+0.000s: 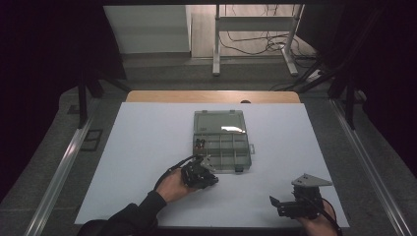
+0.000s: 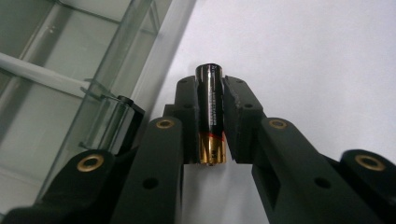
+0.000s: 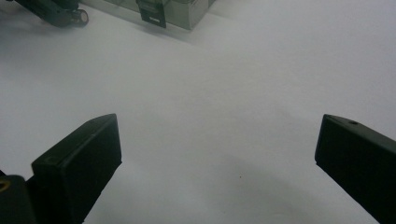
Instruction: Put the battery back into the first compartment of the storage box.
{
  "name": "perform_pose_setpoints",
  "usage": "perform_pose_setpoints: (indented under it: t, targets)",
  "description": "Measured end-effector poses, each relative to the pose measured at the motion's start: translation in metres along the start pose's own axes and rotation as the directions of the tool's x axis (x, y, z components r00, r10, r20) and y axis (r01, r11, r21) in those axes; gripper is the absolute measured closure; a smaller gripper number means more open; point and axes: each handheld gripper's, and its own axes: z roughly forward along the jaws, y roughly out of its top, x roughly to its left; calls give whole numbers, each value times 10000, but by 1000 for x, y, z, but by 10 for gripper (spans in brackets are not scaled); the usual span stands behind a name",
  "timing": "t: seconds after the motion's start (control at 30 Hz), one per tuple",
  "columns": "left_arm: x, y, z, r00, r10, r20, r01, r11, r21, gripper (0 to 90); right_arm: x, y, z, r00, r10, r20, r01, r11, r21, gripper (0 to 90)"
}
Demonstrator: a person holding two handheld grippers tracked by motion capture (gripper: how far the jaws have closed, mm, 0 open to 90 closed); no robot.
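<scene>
Left tool (image 2: 211,116): clenched on a black cylindrical battery with a copper-gold end band (image 2: 210,112); both black pads press its sides, and the battery lies lengthwise between them, gold end toward the camera.
Battery position: held over the white worktop (image 1: 147,162), just beside the front-left corner of the organiser box, toward the middle of the worktop's front half.
Organiser box: clear grey-tinted plastic compartment case (image 1: 223,147), lid swung open toward the far edge; it lies near the worktop's centre. In the left tool view its transparent wall (image 2: 116,84) runs close along the left of the jaws.
Left hand (image 1: 172,186): dark sleeve, enters from the front edge, left of centre.
Right tool (image 1: 285,204): released, jaws wide apart with bare worktop between them; it sits at the front-right corner, well apart from the box.
</scene>
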Motion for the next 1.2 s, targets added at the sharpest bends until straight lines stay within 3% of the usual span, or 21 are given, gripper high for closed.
perform_pose_setpoints:
  t: [0.73,1.2]
  targets:
    - [-1,8,-23,9995,-318,-17,317,9983,-488,773,0,0,0,10000,1,16,-1,10000,14,5]
    - [11,12,-47,9980,-580,-258,558,9953,-788,773,0,0,0,10000,43,25,-43,10000,31,5]
